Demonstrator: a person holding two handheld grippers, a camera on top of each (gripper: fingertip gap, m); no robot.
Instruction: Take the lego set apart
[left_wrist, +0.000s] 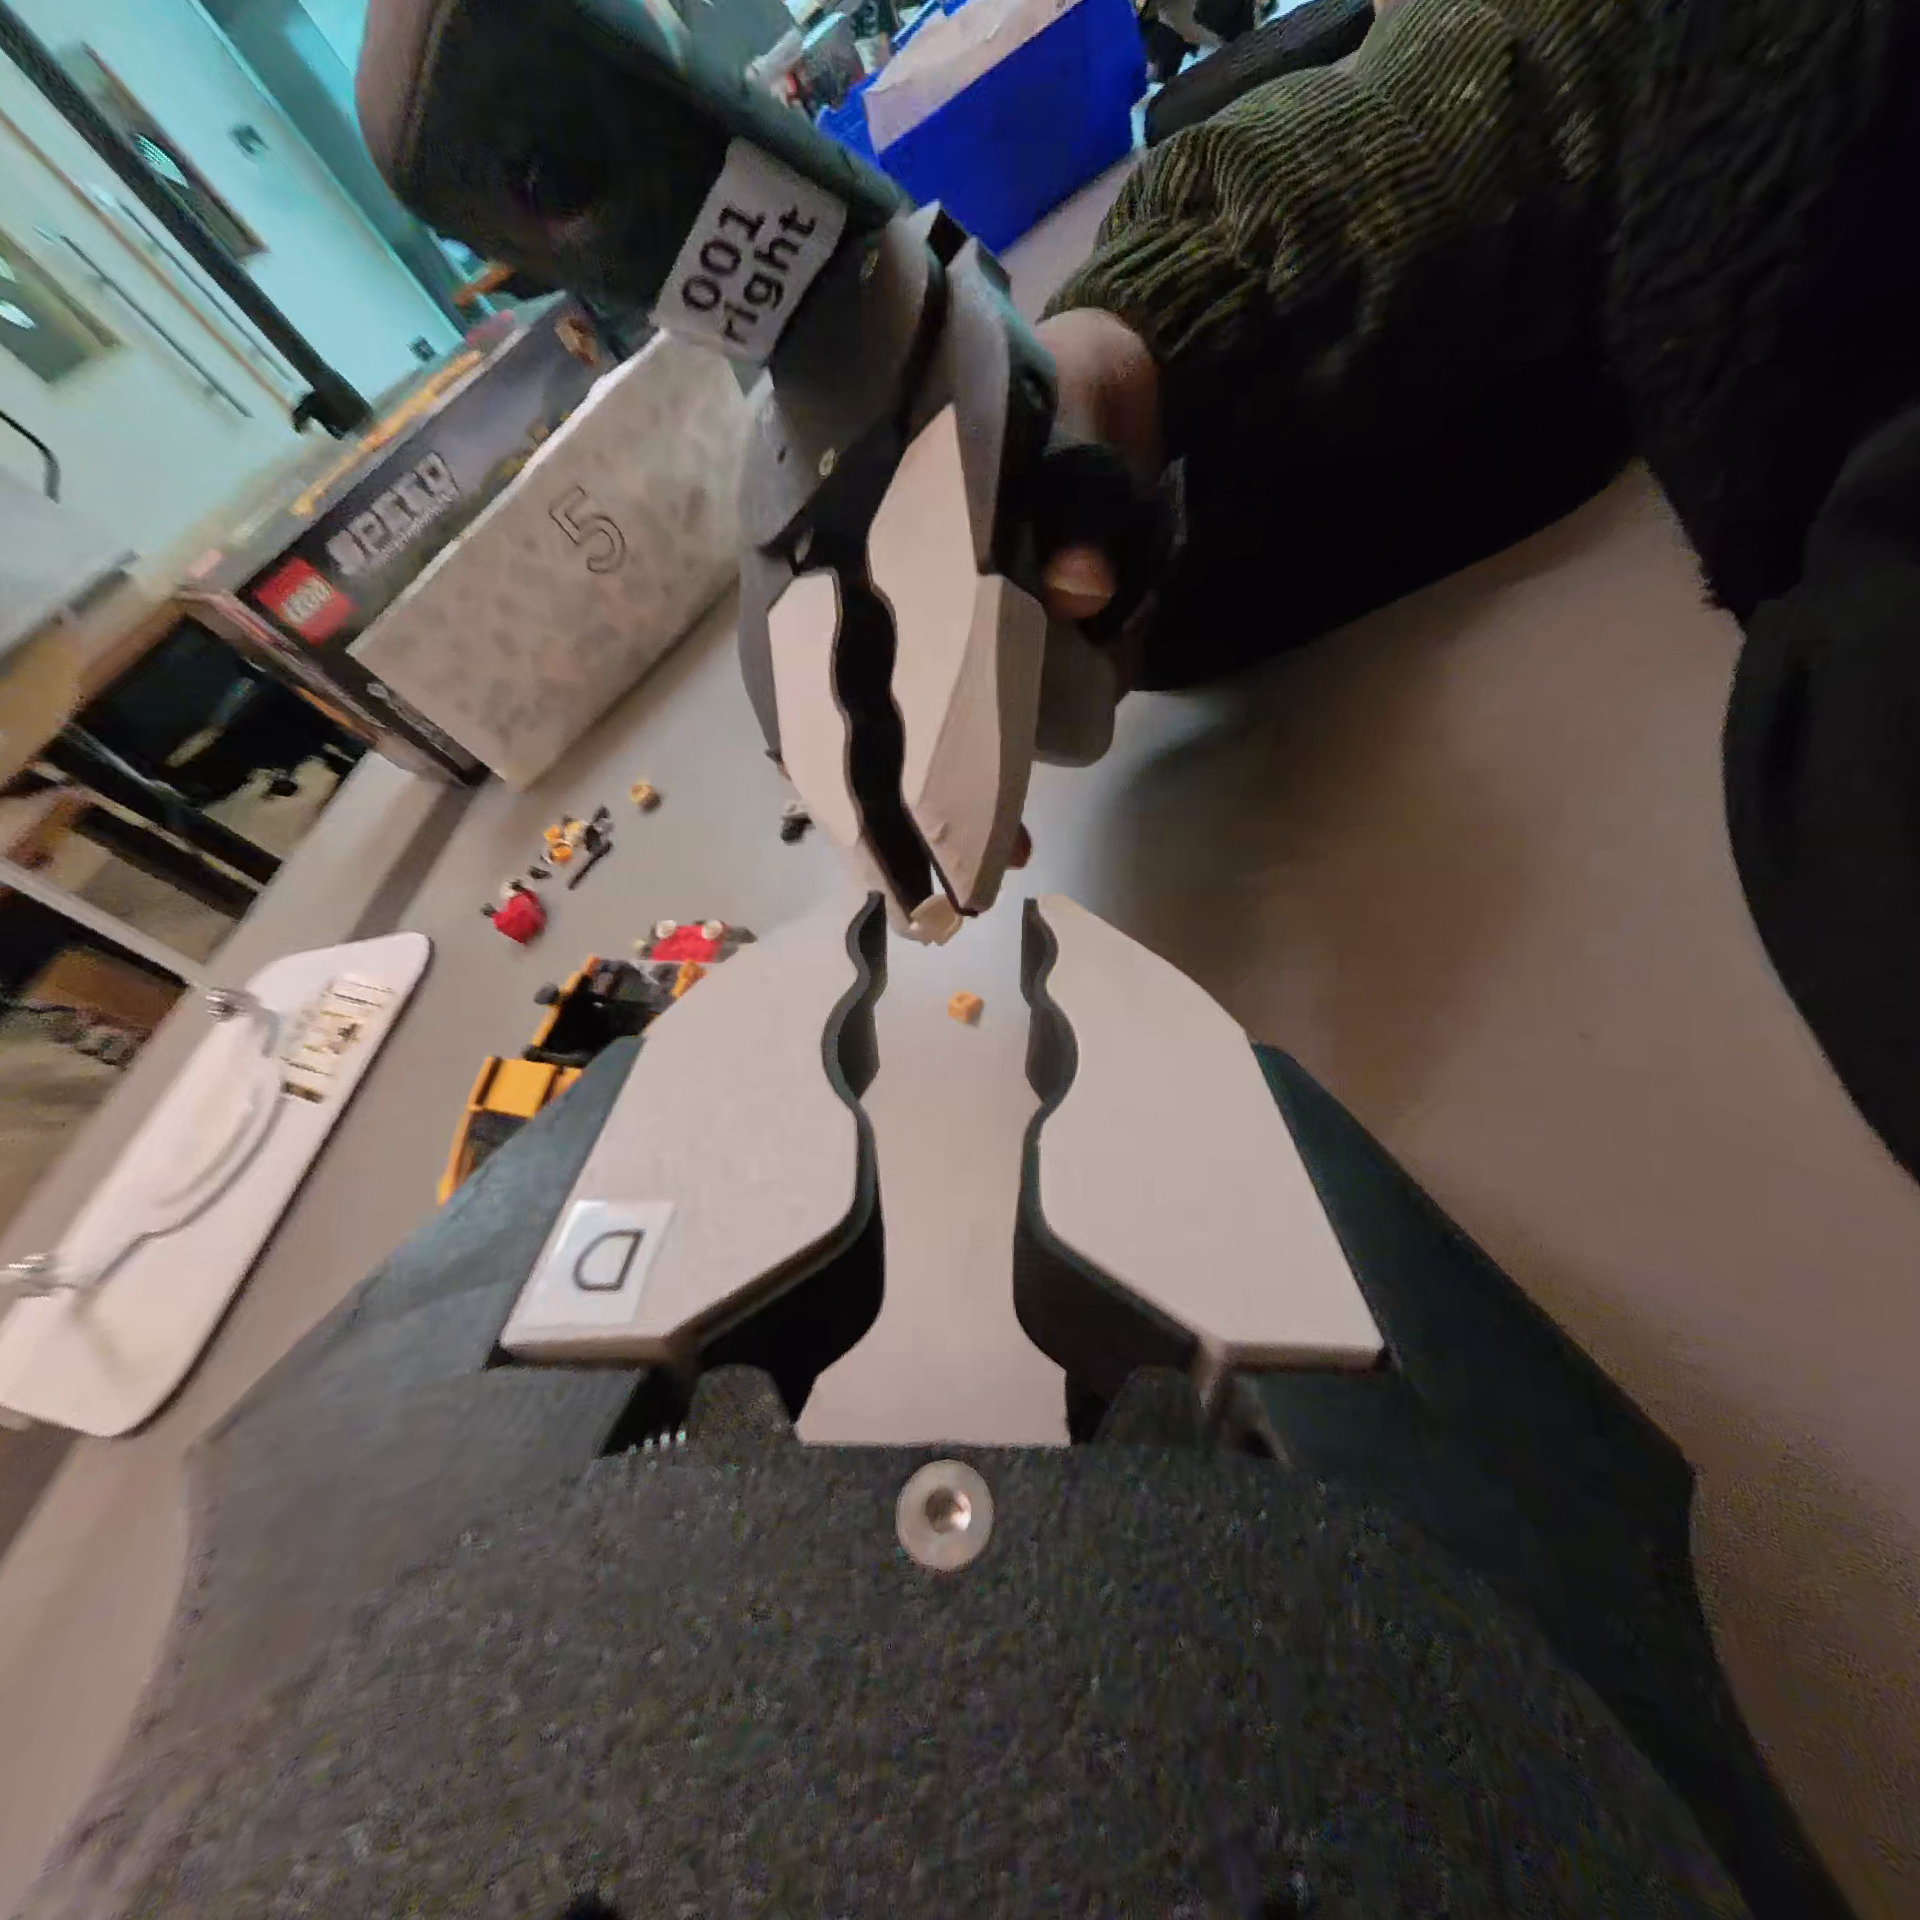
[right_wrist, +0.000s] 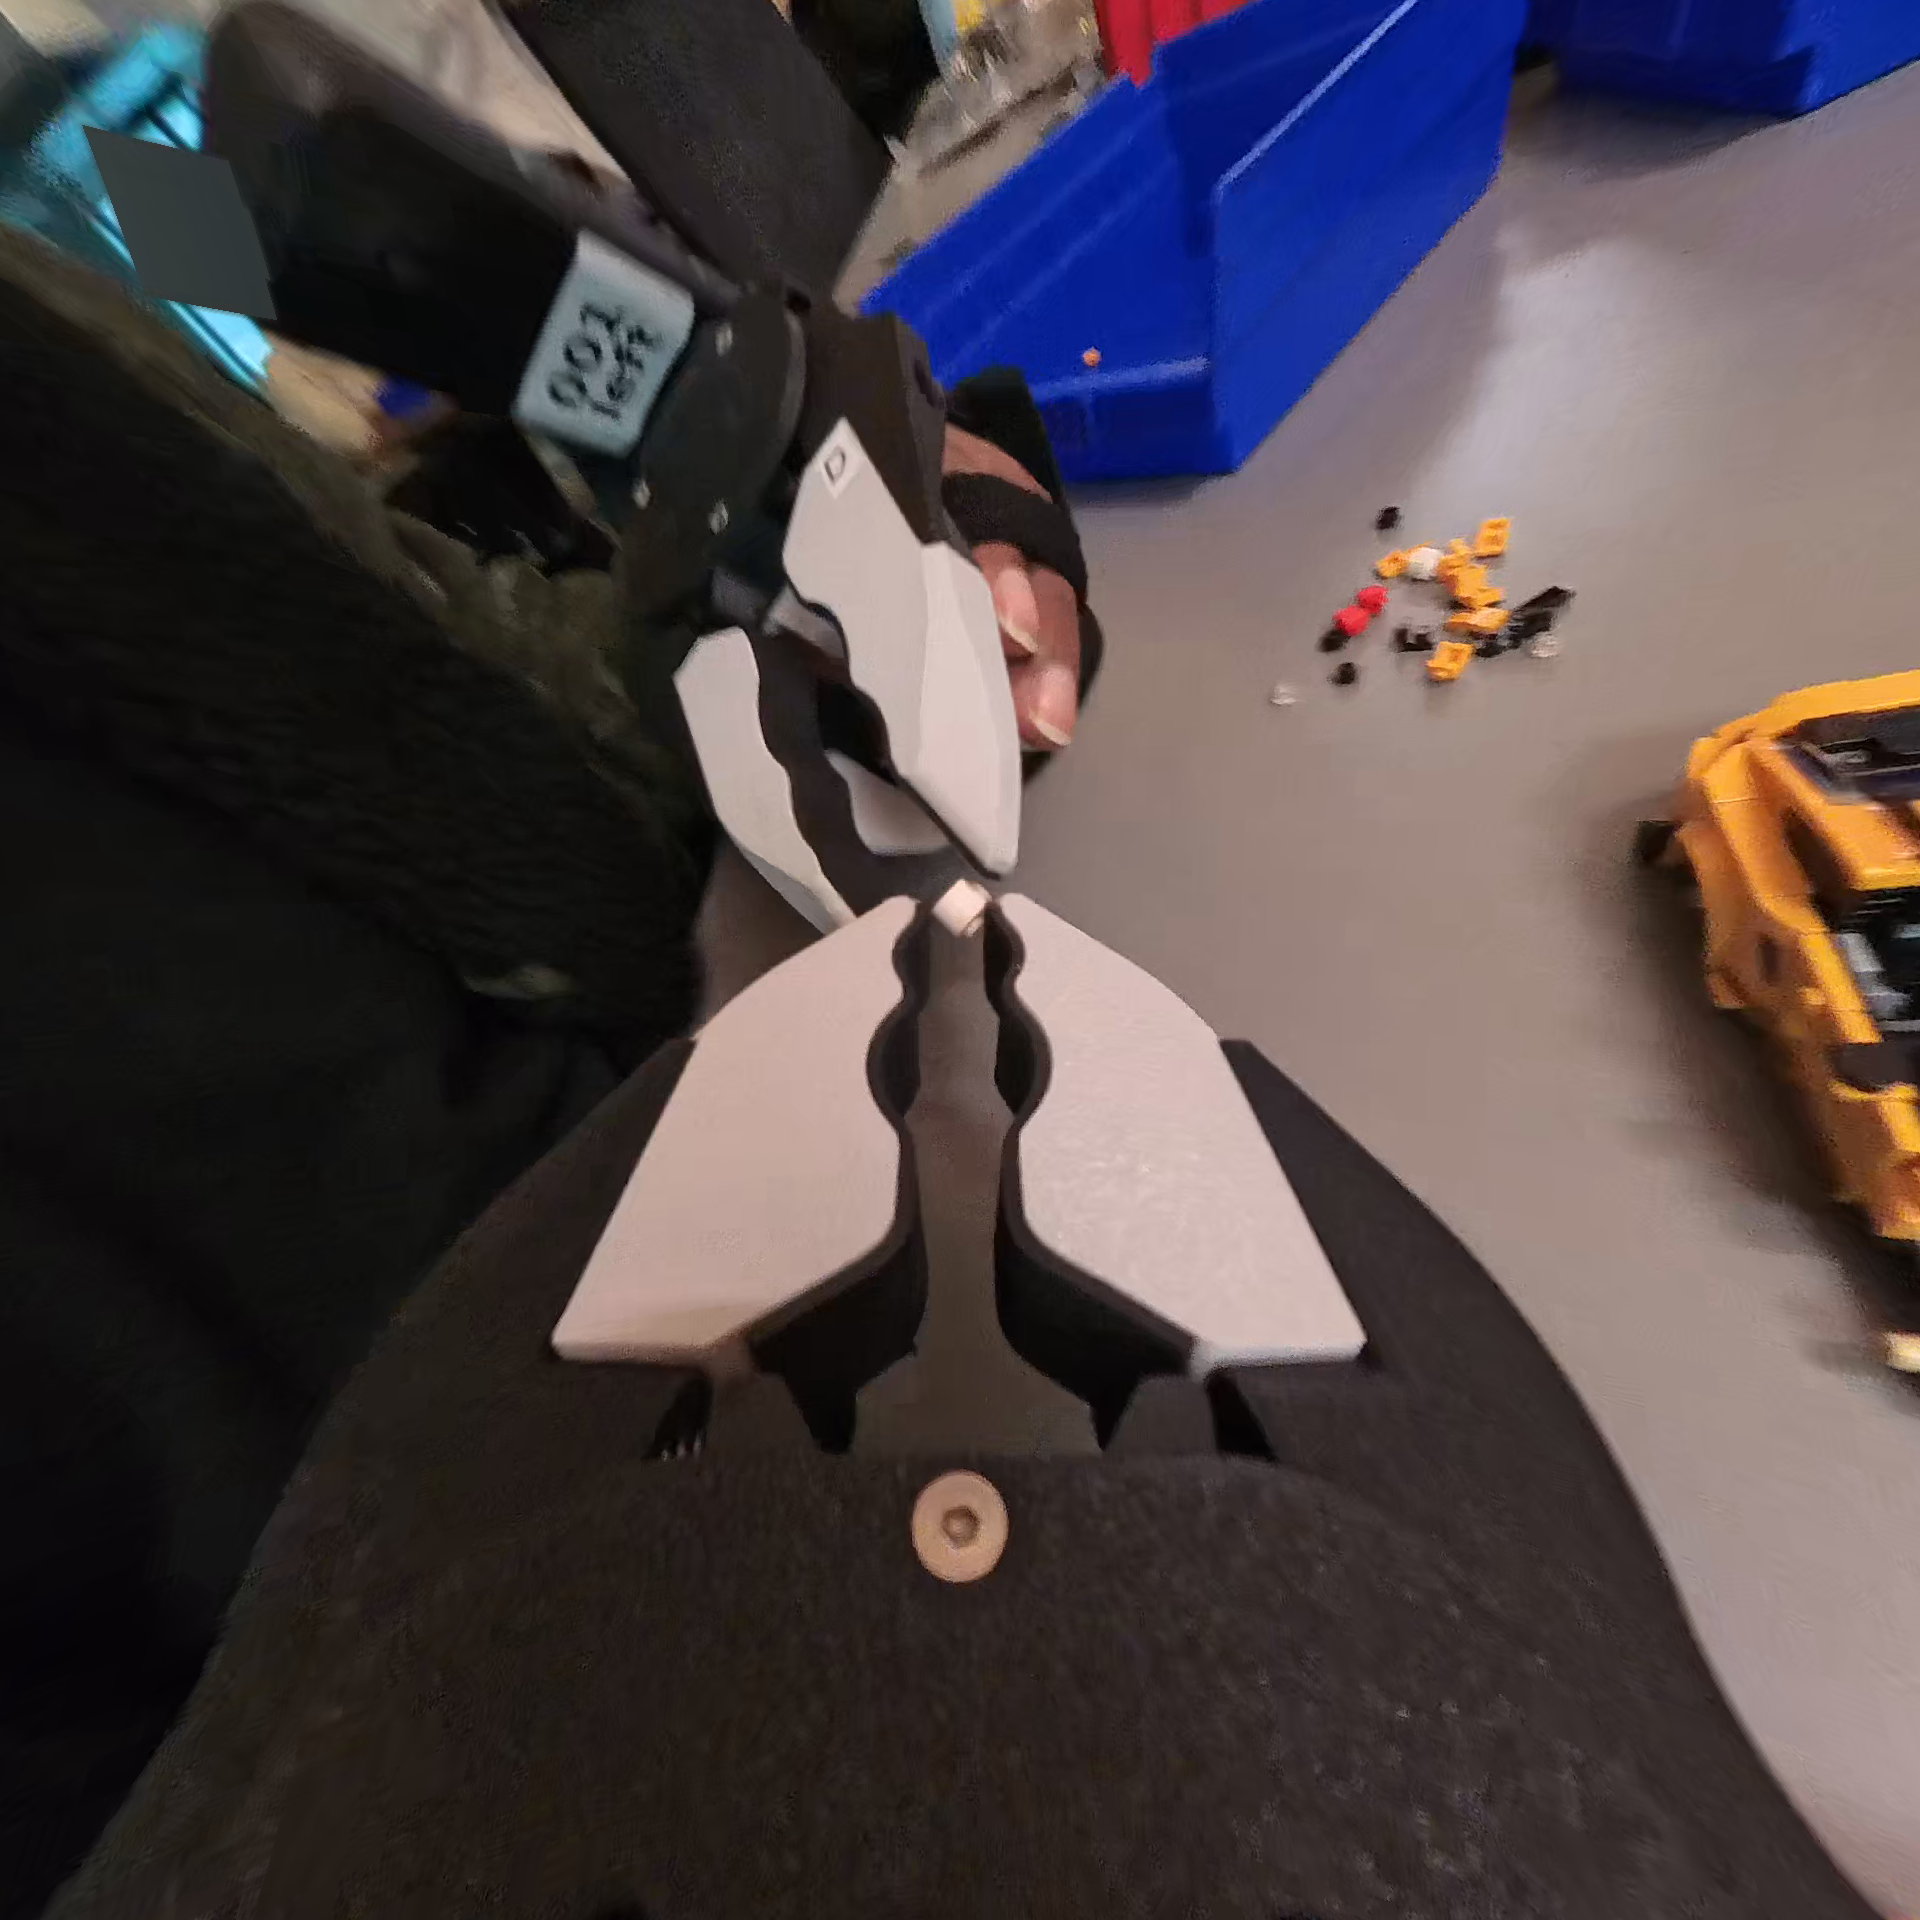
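Stretching across both views, a grey table (right_wrist: 1455, 935) carries loose bricks (right_wrist: 1444, 603), blue bins (right_wrist: 1195, 291) and the yellow lego car (right_wrist: 1808, 935), cut off at right. The left hand-held gripper (left_wrist: 954, 920) stands apart, empty. The right hand-held gripper (right_wrist: 958, 909) pinches a small white piece (right_wrist: 957, 907), perhaps a stud.

Grey bench (right_wrist: 1558, 312) open in the middle, room to pass between the yellow lego car (right_wrist: 1808, 997) and the blue bins (right_wrist: 1195, 270). Loose brick pile (right_wrist: 1455, 603) sits in that lane, near the car. Left gripper (right_wrist: 925, 883) and right gripper (right_wrist: 954, 914) tips nearly touching, small white piece (right_wrist: 958, 911) between right fingers (right_wrist: 1122, 1091). Far side in left wrist view: grey block (left_wrist: 561, 582), lego box (left_wrist: 343, 582), white board (left_wrist: 208, 1174) bound the edge; scattered red and orange bits (left_wrist: 582, 883) before them.
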